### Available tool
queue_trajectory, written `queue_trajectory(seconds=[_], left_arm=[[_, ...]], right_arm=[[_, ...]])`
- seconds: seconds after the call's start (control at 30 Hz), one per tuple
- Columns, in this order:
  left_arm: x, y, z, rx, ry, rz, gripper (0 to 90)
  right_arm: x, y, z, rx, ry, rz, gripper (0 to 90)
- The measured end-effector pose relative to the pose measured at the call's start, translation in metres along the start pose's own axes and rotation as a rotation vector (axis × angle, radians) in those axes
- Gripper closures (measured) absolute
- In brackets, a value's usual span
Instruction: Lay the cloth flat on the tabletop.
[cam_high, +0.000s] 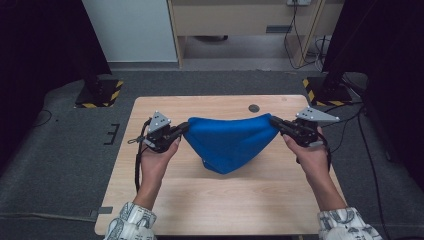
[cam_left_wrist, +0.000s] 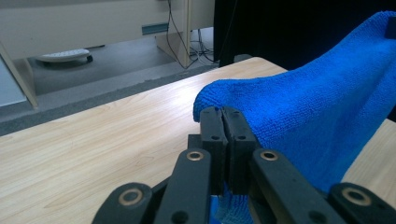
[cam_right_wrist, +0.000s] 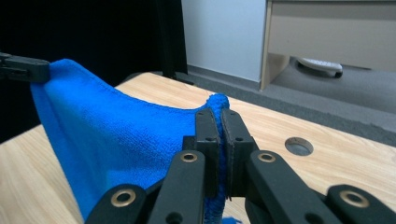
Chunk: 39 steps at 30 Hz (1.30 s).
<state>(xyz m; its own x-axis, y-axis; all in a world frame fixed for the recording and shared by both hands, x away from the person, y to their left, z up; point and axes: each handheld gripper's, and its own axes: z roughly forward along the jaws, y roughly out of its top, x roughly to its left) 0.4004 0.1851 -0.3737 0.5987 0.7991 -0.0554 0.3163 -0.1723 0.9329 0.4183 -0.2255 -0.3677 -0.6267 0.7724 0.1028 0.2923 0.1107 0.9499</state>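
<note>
A blue microfibre cloth (cam_high: 227, 141) hangs stretched between the two grippers above the wooden table (cam_high: 200, 200), sagging to a point in the middle. My left gripper (cam_high: 184, 128) is shut on the cloth's left corner. My right gripper (cam_high: 274, 120) is shut on its right corner. In the left gripper view the jaws meet on the cloth's (cam_left_wrist: 299, 112) edge at the left gripper (cam_left_wrist: 223, 112), and the other gripper's tip shows at the far top right. In the right gripper view the right gripper (cam_right_wrist: 217, 112) pinches the cloth (cam_right_wrist: 116, 135), with the other gripper's tip (cam_right_wrist: 23, 67) at the far corner.
A round cable hole (cam_high: 254, 108) lies in the table near its far edge. Two black stands with yellow-striped bases (cam_high: 100, 92) (cam_high: 325, 90) flank the table's far corners on grey carpet. A desk frame (cam_high: 245, 30) with cables stands behind.
</note>
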Motion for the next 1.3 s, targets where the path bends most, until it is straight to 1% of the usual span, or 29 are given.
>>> queue_trajectory(seconds=[0.1,0.13,0.2,0.27,0.37,0.5,0.53,0.63,0.67,0.7,0.73,0.8,0.83,0.87,0.9,0.93,1.03,1.13,1.23,1.3], left_arm=[[-0.004,0.004,-0.01,-0.022,-0.008,0.008,87.8],[-0.006,0.005,-0.014,-0.028,-0.009,0.015,87.8],[-0.011,0.006,-0.021,-0.037,-0.012,0.026,87.8],[-0.016,0.006,-0.029,-0.04,-0.008,0.049,87.8],[-0.025,0.008,-0.041,-0.054,-0.007,0.071,87.8],[-0.038,0.011,-0.059,-0.073,-0.021,0.093,87.8],[-0.042,0.013,-0.064,-0.076,-0.026,0.109,87.8],[-0.048,0.016,-0.072,-0.076,-0.051,0.11,87.8],[-0.048,0.018,-0.071,-0.064,-0.043,0.124,87.8],[-0.047,0.019,-0.068,-0.055,-0.035,0.135,87.8],[-0.042,0.018,-0.061,-0.038,-0.039,0.113,87.8],[-0.032,0.016,-0.048,-0.018,-0.029,0.09,87.7],[-0.025,0.013,-0.039,-0.005,-0.023,0.073,87.8],[-0.021,0.011,-0.033,0.001,-0.025,0.055,87.8],[-0.014,0.007,-0.022,0.009,-0.022,0.039,87.7],[-0.009,0.004,-0.013,0.025,-0.012,0.041,87.7],[0.001,-0.006,0.01,0.046,0.008,0.033,87.7],[0.009,-0.014,0.03,0.075,0.017,0.016,87.6],[0.015,-0.022,0.046,0.097,0.023,0.0,87.7],[0.016,-0.026,0.054,0.11,0.03,-0.001,87.6]], right_arm=[[0.005,0.004,-0.009,-0.028,0.008,-0.004,87.2],[0.009,0.005,-0.016,-0.051,0.008,-0.011,87.2],[0.01,0.005,-0.019,-0.059,0.013,-0.011,87.1],[0.016,0.003,-0.028,-0.076,0.019,-0.015,87.2],[0.024,0.001,-0.039,-0.092,0.028,-0.031,87.2],[0.033,0.002,-0.054,-0.113,0.04,-0.047,87.2],[0.034,0.003,-0.058,-0.121,0.042,-0.052,87.2],[0.038,0.005,-0.069,-0.137,0.046,-0.048,87.1],[0.038,0.005,-0.07,-0.136,0.043,-0.05,87.0],[0.038,0.005,-0.07,-0.13,0.039,-0.056,86.8],[0.037,0.004,-0.068,-0.121,0.033,-0.053,86.8],[0.034,0.002,-0.059,-0.095,0.022,-0.045,86.6],[0.027,-0.002,-0.045,-0.071,0.007,-0.04,86.4],[0.027,-0.002,-0.045,-0.071,0.007,-0.04,86.4],[0.025,-0.004,-0.039,-0.06,0.001,-0.035,86.4],[0.02,-0.008,-0.028,-0.033,-0.013,-0.034,86.4],[0.006,-0.018,-0.001,0.014,-0.033,-0.028,86.5],[-0.008,-0.029,0.025,0.052,-0.049,-0.016,86.6],[-0.021,-0.041,0.044,0.085,-0.068,-0.004,86.6],[-0.028,-0.048,0.052,0.104,-0.078,0.002,86.6]])
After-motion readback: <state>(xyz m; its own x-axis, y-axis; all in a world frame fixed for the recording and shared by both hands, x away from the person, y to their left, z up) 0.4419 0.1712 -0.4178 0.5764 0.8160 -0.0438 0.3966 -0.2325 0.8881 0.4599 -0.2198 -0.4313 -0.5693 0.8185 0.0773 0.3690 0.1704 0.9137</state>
